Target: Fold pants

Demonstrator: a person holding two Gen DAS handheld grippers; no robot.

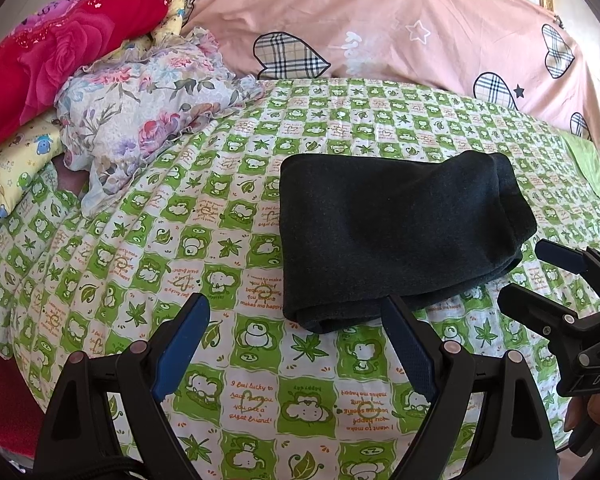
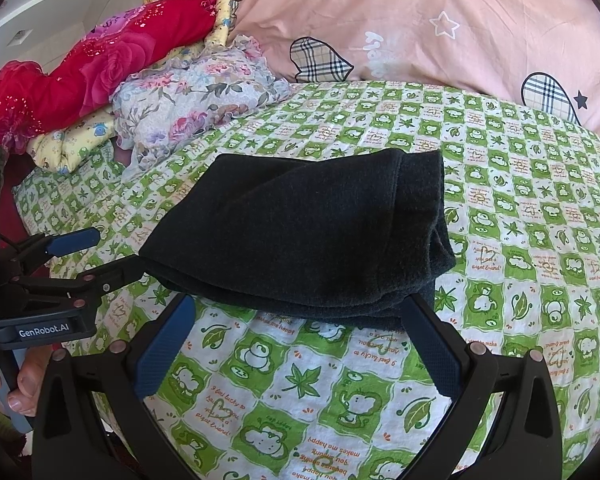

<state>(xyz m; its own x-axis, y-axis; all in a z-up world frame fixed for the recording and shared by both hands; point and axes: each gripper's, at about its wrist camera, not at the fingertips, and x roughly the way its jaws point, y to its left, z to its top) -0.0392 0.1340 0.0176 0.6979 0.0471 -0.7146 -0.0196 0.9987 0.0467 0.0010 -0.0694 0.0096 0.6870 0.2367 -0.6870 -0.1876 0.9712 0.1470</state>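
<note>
The dark charcoal pants (image 1: pixel 396 236) lie folded into a compact rectangle on the green-and-white checked bedsheet (image 1: pixel 204 240); they also show in the right wrist view (image 2: pixel 312 236). My left gripper (image 1: pixel 296 312) is open and empty, just in front of the bundle's near left corner. My right gripper (image 2: pixel 300 312) is open and empty, its fingers straddling the near edge of the bundle without holding it. The right gripper shows at the right in the left wrist view (image 1: pixel 536 276). The left gripper shows at the left in the right wrist view (image 2: pixel 108 252).
A pile of bedding lies at the back left: a red floral quilt (image 1: pixel 56 60), a pale floral cloth (image 1: pixel 152 108) and a yellow printed blanket (image 1: pixel 16 168). A pink duvet with plaid hearts (image 1: pixel 380 20) fills the back of the bed.
</note>
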